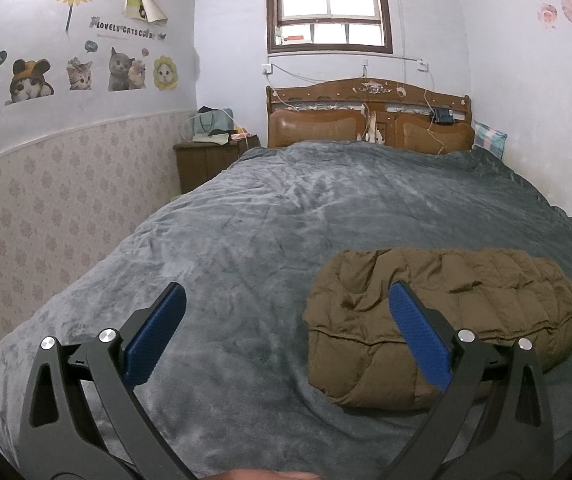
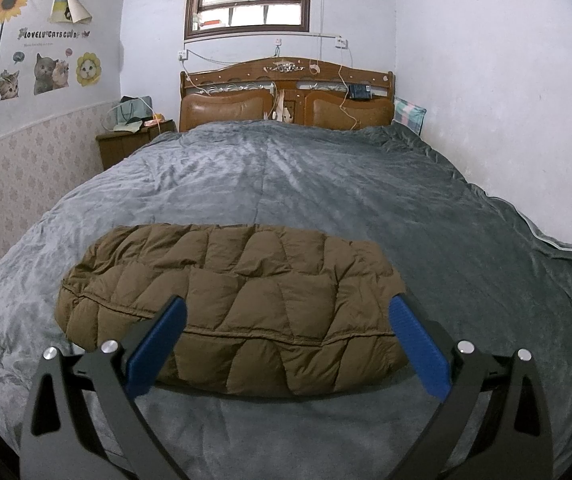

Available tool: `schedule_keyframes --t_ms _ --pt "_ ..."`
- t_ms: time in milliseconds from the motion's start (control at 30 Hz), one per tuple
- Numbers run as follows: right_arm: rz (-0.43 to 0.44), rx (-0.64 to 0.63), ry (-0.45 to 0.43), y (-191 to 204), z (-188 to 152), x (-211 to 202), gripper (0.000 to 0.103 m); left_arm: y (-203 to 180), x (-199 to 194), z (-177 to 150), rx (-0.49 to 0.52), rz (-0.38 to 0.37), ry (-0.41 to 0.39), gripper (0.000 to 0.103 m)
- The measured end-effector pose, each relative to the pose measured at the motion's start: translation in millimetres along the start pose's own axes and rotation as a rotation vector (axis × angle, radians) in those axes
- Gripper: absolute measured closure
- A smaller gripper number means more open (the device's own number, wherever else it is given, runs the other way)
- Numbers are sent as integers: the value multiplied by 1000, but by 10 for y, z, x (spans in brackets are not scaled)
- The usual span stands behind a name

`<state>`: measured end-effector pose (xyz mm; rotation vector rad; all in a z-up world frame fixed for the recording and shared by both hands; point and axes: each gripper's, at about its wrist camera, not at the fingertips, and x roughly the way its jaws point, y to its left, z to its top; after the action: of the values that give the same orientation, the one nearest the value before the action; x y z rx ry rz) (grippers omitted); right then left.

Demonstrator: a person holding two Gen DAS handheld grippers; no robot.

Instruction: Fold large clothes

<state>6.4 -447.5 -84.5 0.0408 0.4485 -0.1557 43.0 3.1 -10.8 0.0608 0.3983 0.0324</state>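
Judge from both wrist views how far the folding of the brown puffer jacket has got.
Done, it seems: the brown puffer jacket lies as a compact folded bundle on the grey bedspread, no sleeves showing. In hand: nothing; the left gripper and right gripper are open above the bed. Left: perhaps only tidying, and no other garment is visible.

Home bedroom: bed (image 1: 326, 208), headboard (image 1: 370, 120) (cat stickers (image 1: 122, 70)).

The left gripper (image 1: 286, 332) hangs above the bed (image 1: 246, 208) with its jaws spread wide and nothing between the blue pads (image 1: 154, 340). The right gripper (image 2: 286, 340) is likewise above the bed, jaws wide apart, its pads (image 2: 420, 350) gripping nothing.
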Motion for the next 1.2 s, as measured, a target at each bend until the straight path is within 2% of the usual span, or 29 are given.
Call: schedule_keyframes --t_ms 1200 --pt "1 -6 4 -14 -32 5 2 8 11 19 -6 2 6 3"
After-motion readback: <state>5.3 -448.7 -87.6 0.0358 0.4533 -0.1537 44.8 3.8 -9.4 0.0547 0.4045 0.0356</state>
